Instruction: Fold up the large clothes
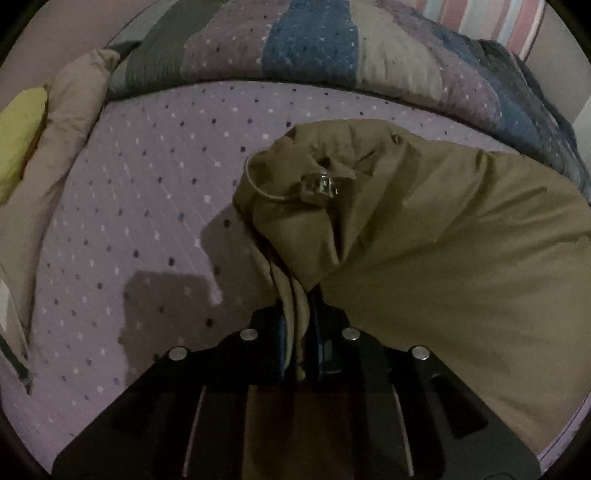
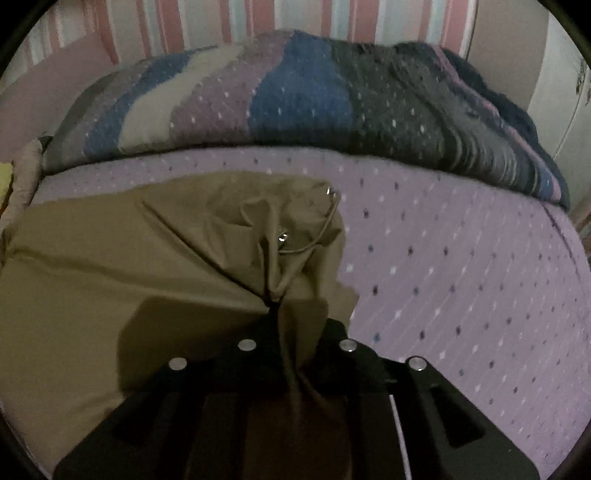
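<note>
A large olive-brown garment [image 1: 443,229] lies across a lilac dotted bedsheet [image 1: 147,192]. It has a drawstring cord and a metal toggle [image 1: 325,184] at its bunched corner. My left gripper [image 1: 297,325] is shut on several layers of the garment's left edge, which run down between its blue-padded fingers. In the right wrist view the same garment [image 2: 110,258] spreads to the left, with a cord loop and metal eyelet [image 2: 282,238]. My right gripper [image 2: 295,332] is shut on a gathered fold of its right corner; the cloth hides the fingertips.
A folded striped blanket [image 1: 310,40] in blue, grey and purple lies along the far side of the bed [image 2: 461,266]. A beige pillow [image 1: 62,122] and a yellow cloth [image 1: 18,140] sit at the left edge. A pink-striped wall [image 2: 221,22] stands behind.
</note>
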Available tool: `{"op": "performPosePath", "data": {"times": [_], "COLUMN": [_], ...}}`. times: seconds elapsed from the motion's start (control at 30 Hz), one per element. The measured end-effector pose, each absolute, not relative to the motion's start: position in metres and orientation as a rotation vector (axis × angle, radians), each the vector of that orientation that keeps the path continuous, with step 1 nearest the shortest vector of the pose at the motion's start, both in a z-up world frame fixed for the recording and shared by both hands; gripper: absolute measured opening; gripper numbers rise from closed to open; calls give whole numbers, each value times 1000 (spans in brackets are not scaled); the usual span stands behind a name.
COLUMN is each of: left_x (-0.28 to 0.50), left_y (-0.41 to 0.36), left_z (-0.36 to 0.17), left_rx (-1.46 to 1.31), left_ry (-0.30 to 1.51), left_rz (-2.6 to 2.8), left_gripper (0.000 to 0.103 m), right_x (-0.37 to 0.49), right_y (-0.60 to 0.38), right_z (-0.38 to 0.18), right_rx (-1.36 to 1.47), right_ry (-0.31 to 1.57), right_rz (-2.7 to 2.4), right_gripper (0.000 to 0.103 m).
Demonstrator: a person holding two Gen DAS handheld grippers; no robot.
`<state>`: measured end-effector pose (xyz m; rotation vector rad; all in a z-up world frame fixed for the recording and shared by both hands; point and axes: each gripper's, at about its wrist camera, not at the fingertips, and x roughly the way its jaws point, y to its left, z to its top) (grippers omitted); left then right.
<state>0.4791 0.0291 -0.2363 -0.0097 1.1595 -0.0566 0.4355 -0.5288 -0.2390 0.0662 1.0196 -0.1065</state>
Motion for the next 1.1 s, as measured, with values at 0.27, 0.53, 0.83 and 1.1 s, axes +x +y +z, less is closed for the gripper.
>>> {"op": "performPosePath", "data": {"times": [0.27,0.53,0.83,1.1], "left_x": [445,377,344,363], "left_y": [56,2,-94,-91], "left_z": [-176,-125,-134,-155], "left_rx": [60,67,102,97], "left_ry": [1034,889,877,920], "left_rz": [64,34,-66,-40], "left_gripper": [74,94,51,9], "right_x": [392,318,295,304], "right_y": [-573,-527,-438,-416], "right_z": [-183,-138,-143,-152], "right_rx": [166,141,93,143], "right_ry": [914,767,716,707], "right_rz": [-139,-155,-36,-4], "right_gripper": [74,86,70,22]}}
